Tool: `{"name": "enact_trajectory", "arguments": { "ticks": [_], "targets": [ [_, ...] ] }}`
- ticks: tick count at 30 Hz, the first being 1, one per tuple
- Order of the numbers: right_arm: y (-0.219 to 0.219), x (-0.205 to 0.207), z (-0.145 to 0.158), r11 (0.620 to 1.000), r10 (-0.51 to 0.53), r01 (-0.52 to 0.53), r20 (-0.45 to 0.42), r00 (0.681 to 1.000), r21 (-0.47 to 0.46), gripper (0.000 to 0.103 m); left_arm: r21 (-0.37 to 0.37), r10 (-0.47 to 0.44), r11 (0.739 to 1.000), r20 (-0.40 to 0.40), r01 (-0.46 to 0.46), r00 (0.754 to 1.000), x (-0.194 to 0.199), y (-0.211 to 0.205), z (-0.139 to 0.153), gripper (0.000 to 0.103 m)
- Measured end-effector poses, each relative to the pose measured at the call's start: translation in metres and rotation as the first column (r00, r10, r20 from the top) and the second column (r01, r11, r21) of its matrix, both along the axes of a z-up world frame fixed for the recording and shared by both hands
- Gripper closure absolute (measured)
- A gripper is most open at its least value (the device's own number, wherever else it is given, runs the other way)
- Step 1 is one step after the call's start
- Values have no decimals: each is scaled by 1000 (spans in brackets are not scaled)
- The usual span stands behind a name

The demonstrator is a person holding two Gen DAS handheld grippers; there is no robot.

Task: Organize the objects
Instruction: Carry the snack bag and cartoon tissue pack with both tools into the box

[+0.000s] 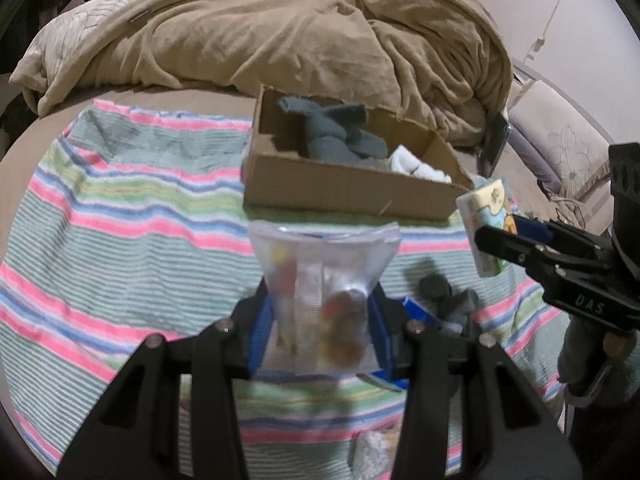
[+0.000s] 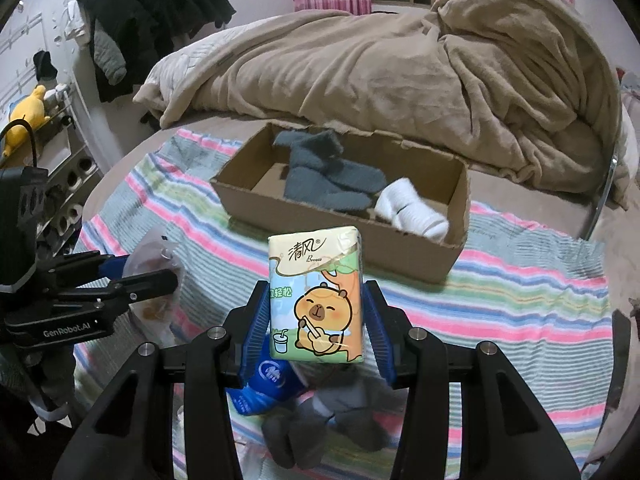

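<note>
My left gripper [image 1: 320, 320] is shut on a clear plastic bag of small snacks [image 1: 320, 292], held above the striped towel [image 1: 120, 208]. My right gripper [image 2: 316, 316] is shut on a tissue pack with a cartoon capybara [image 2: 316, 292]; it also shows in the left wrist view [image 1: 486, 224]. Both are held in front of an open cardboard box [image 2: 420, 256] that holds grey socks [image 2: 332, 180] and white socks [image 2: 412, 210]. The box also shows in the left wrist view [image 1: 344, 188].
A blue packet [image 2: 268, 384] and dark grey socks [image 2: 320, 420] lie on the towel below my right gripper. A crumpled tan blanket [image 2: 400, 68] fills the bed behind the box. Dark clothes [image 2: 140, 20] hang at the far left.
</note>
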State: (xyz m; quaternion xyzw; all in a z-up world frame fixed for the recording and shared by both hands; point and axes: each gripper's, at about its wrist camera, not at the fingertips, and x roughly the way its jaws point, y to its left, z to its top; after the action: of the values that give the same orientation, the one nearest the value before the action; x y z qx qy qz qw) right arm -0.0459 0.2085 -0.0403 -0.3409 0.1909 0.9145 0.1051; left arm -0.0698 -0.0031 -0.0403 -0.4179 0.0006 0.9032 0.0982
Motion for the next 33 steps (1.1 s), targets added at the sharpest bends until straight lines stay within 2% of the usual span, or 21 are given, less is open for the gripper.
{"name": "enact_trajectory", "arguments": {
  "ticks": [14,23,33],
  "targets": [
    [26,-18,12,1000,-20,20,-32,999,17,54,14,-9,1000,-54,10,998,-31,3,24,59],
    [40,-30,17,998,-33,35,-32,999,61,54,10,-31,999,-114,33,993,-56,9,40,59],
    [57,-50,22,996,-31,34,-40,999,83,54,17,-33,999,-137,35,990,-82,6,49,59]
  ]
}}
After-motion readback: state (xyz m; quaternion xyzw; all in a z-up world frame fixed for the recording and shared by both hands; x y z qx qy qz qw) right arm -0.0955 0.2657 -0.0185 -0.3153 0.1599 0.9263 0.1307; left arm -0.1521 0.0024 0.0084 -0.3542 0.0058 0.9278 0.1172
